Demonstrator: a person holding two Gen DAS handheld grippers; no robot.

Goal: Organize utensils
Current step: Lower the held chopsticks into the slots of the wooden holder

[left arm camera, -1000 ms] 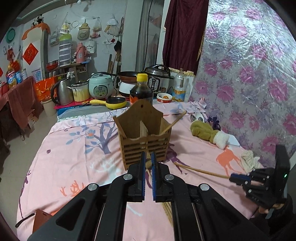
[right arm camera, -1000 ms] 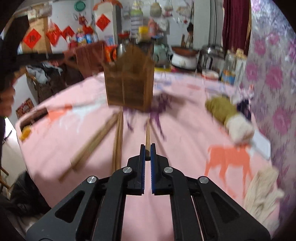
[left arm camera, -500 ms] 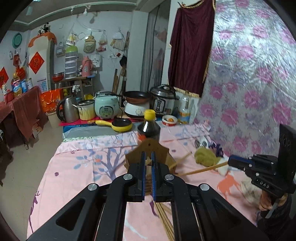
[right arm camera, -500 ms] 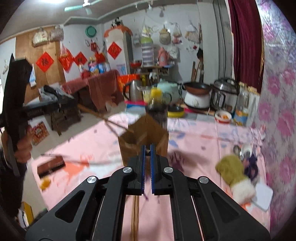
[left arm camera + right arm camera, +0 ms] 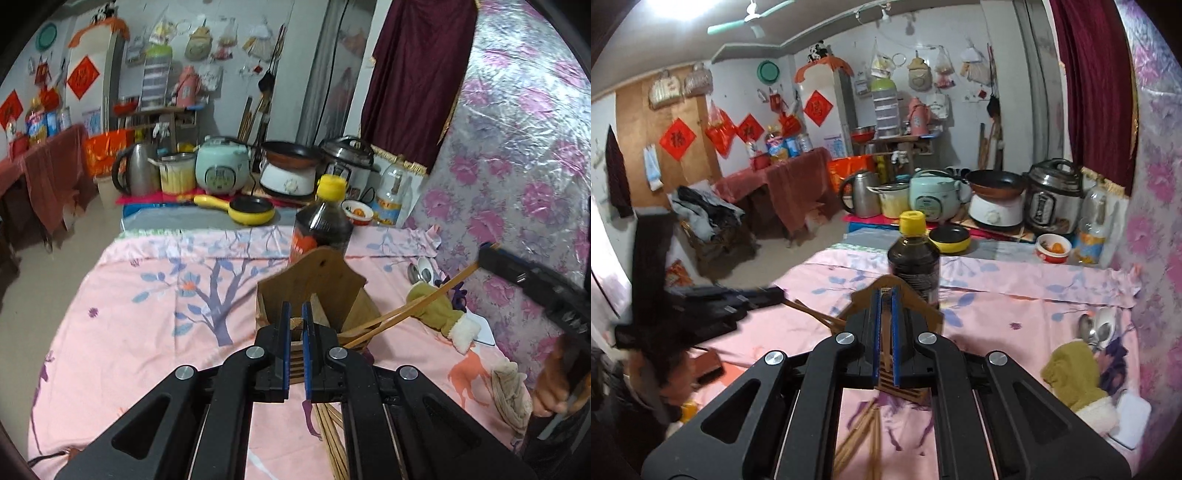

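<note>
A ceiling lamp (image 5: 679,7) flares white at eleven o'clock in the right wrist view. Both fisheye pictures bow outward, corners black. The other gripper smears with motion blur at each picture's edge.

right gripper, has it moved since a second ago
Yes. The right gripper has risen with its chopstick, from low over the tablecloth to above the wooden holder.

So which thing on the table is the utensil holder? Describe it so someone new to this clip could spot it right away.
Start at the pink tree-print tablecloth and find the dark sauce bottle with the yellow cap near its middle. Directly in front of that bottle stands the wooden utensil holder. It is the only brown box there, with a peaked back panel, an open divided top and chopsticks leaning out.
</note>
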